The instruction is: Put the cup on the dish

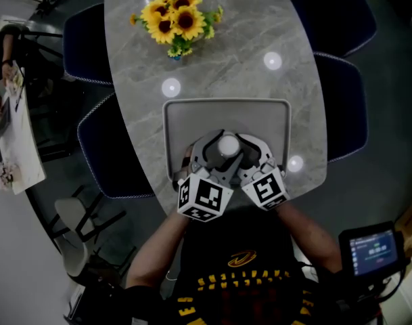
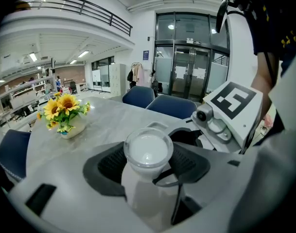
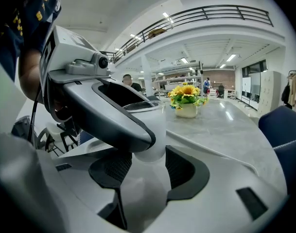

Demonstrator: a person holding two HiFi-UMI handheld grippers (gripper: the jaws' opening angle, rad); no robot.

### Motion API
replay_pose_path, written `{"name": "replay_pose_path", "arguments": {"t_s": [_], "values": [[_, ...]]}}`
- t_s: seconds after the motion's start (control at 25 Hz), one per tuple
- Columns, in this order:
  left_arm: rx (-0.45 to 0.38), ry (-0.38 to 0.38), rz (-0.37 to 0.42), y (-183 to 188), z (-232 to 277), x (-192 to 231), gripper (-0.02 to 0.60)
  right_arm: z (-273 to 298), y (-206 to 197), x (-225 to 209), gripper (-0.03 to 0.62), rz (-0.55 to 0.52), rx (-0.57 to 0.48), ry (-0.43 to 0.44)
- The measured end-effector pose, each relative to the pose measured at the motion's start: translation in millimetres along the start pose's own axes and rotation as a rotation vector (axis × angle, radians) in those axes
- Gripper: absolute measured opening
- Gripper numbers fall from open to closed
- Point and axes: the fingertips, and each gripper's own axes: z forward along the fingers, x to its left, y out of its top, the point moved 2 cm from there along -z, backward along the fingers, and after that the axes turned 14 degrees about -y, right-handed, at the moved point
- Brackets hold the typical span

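A frosted white cup (image 1: 228, 144) stands upright over the near part of a grey rectangular dish (image 1: 226, 114) on the marble table. Both grippers meet on it from the near side. In the left gripper view the cup (image 2: 148, 152) sits between the black pads, and my left gripper (image 2: 148, 166) is shut on its sides. In the right gripper view the cup (image 3: 150, 127) stands between the pads of my right gripper (image 3: 144, 164), which close on its lower part. One finger of the left gripper (image 3: 104, 115) crosses in front and hides the cup's left side.
A vase of sunflowers (image 1: 175, 19) stands at the far end of the oval table (image 1: 260, 32). Blue chairs (image 1: 114, 158) (image 1: 344, 107) flank the table. The table's near edge lies just below the dish. A white chair (image 1: 74, 239) stands on the floor at the left.
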Motion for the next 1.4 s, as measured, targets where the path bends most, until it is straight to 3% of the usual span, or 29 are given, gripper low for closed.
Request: {"name": "replay_pose_path", "arguments": {"t_s": [0.24,1.12,1.4], "values": [[0.025,0.011,-0.003,-21.8,21.9,24.0,0.268,32.2,-19.9,-6.9,0.221,-0.003,0.03,0.021],[0.088,0.004,0.008,-49.4,39.1,27.2,0.268,46.8,-46.3,-2.5,0.221,-0.109,0.193,0.022],[0.091,0.011,0.015,-50.8,39.6,26.0,0.268,46.6,-46.6,-2.8,0.221,-0.125,0.202,0.014]]}}
